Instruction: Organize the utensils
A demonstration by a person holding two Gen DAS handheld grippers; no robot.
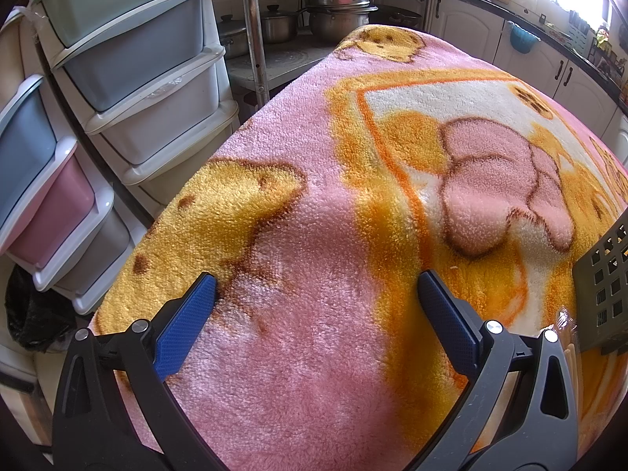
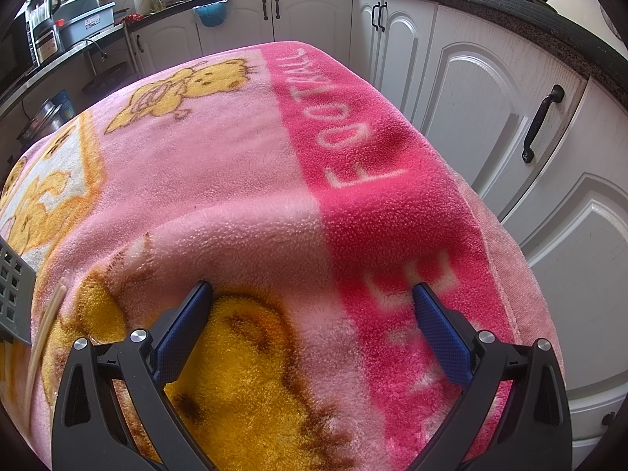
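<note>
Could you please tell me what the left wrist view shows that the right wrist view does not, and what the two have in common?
Only the left wrist view shows the stacked plastic drawers and the metal pots on a low shelf, with the open left gripper.

Only the right wrist view shows the white lettering on the blanket's bright pink band, the white cabinet doors and the open right gripper.

Both show the pink and yellow blanket, the perforated grey basket at the frame's edge, and the blue hanging bin.
</note>
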